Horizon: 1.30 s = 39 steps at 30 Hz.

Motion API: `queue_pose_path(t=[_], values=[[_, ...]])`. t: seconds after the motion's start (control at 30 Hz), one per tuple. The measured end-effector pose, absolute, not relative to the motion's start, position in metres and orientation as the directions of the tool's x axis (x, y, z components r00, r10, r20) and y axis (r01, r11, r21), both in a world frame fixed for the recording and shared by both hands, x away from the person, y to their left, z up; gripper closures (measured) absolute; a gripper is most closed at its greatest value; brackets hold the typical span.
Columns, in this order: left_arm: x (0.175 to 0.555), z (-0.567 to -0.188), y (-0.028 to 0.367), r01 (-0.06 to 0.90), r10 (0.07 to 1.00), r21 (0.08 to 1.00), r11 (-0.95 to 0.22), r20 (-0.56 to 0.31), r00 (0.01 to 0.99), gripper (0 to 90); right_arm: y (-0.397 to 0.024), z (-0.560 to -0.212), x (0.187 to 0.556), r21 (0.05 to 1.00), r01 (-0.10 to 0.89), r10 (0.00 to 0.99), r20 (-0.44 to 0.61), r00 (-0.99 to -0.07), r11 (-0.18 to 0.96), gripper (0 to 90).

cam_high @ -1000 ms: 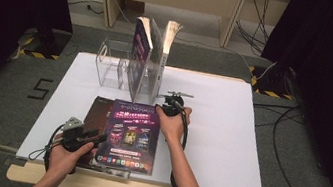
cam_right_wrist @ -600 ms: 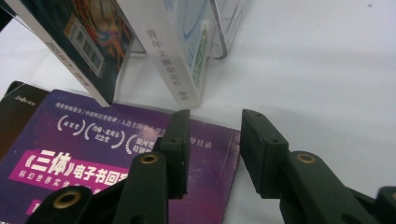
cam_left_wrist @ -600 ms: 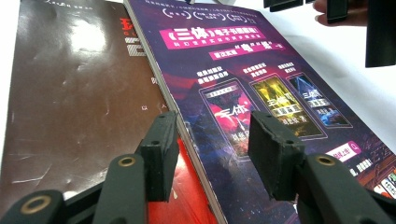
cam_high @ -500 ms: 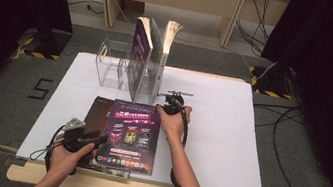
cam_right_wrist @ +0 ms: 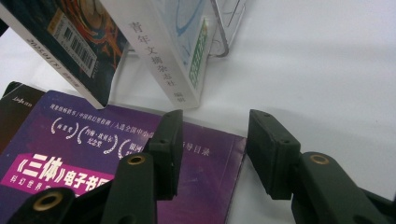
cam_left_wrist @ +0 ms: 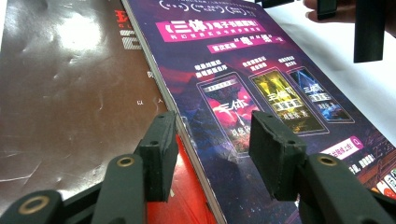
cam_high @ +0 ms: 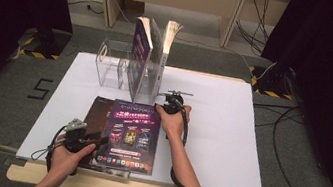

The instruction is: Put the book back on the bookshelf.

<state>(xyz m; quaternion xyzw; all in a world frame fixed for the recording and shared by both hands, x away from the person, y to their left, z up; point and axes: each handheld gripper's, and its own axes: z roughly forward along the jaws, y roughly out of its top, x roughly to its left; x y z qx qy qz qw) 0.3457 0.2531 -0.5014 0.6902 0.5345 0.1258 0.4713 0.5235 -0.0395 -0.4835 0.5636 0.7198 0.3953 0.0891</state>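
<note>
Your left forearm enters from the bottom edge of the high view and angles up toward the table's near left; the left gripper (cam_high: 80,136) lies low and nearly level at the near left corner of the purple book (cam_high: 131,136), pointing across it. Its jaws stand apart and straddle the book's left edge where it overlaps the brown book (cam_high: 98,113); whether the pads press on anything cannot be told. Your right arm runs up the middle of the table with the wrist bent inward, placing the right gripper (cam_high: 166,104) at the purple book's far right corner. Its jaws have just been opening and stand apart, the corner lying between them with no pad pressing on it. The purple book lies flat, cover up, on the white table (cam_high: 226,148), near the front edge. Its long axis runs from you toward the clear rack (cam_high: 113,65), title end farthest. Upright books (cam_high: 153,53) stand in that rack.
</note>
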Motion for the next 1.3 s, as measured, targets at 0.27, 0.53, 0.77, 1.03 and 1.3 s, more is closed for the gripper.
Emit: queue_pose_path(t=[0.27,0.53,0.77,1.03,1.3], values=[[0.346,-0.503,0.253,0.623,0.857,0.782,0.009,-0.327,0.398,51.1,-0.04,-0.489,0.527,0.674,0.737,0.877,0.32,-0.359,0.056,55.5],[0.347,-0.503,0.252,0.625,0.857,0.78,0.006,-0.326,0.399,51.1,-0.041,-0.491,0.528,0.683,0.728,0.868,0.323,-0.376,0.062,54.6],[0.347,-0.504,0.252,0.626,0.858,0.78,0.001,-0.322,0.4,51.8,-0.045,-0.491,0.528,0.663,0.748,0.864,0.357,-0.354,0.032,61.4],[0.348,-0.503,0.251,0.625,0.863,0.781,-0.011,-0.308,0.401,53.0,-0.05,-0.488,0.528,0.629,0.776,0.873,0.353,-0.337,0.045,75.2],[0.348,-0.503,0.252,0.624,0.863,0.781,-0.014,-0.305,0.402,53.2,-0.052,-0.489,0.534,0.638,0.77,0.863,0.379,-0.334,0.017,62.4]])
